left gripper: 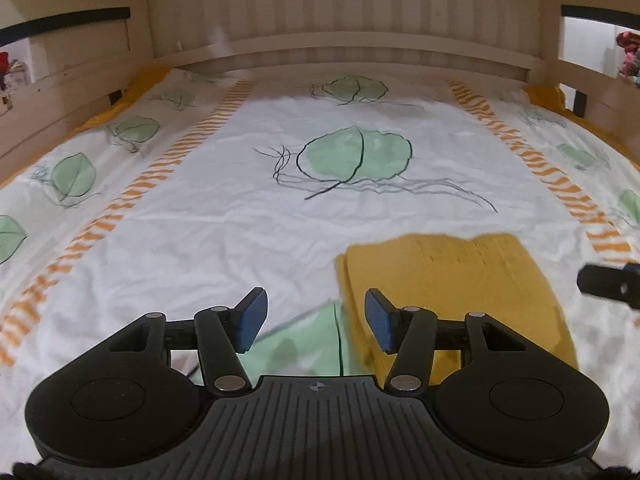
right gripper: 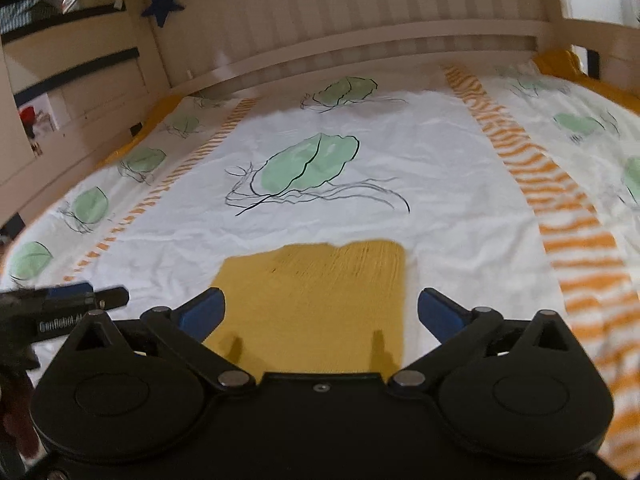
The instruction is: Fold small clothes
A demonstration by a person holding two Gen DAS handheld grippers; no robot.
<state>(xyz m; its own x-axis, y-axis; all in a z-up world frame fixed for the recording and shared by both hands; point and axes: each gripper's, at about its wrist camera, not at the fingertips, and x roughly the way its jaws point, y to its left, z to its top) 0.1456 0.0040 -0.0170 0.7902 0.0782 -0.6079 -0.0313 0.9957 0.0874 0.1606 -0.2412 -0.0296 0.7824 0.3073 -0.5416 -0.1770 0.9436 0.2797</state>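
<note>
Where it lies flat on the bed, the one garment sits low in both views.
Garment: a mustard-yellow knit piece (right gripper: 316,304), folded to a rough rectangle; at about 4 o'clock in the left wrist view (left gripper: 448,280), near 6 o'clock in the right wrist view.
Hard to read: motion blur smears its ribbing and far edge, so which kind of garment it is cannot be told; its near end is cut off behind each gripper body.
Right gripper (right gripper: 320,314): jaws spread very wide, blue pads clear of the cloth, nothing held; it hangs above the yellow piece, two finger shadows falling on the knit.
Left gripper (left gripper: 312,320): jaws partly open, empty; it hovers over the garment's left edge and a green leaf print.
Cross views: the right gripper's tip shows at 3 o'clock of the left view, cropped; the left one shows at 9 o'clock of the right view, with part of a hand blurred below it.
Surface: a white bedsheet (left gripper: 224,216) with green leaves and orange striped bands, lightly creased.
Room: a cream slatted headboard (left gripper: 360,12) at 12 o'clock, a dark blue star (right gripper: 162,4) hanging at 11 o'clock.
</note>
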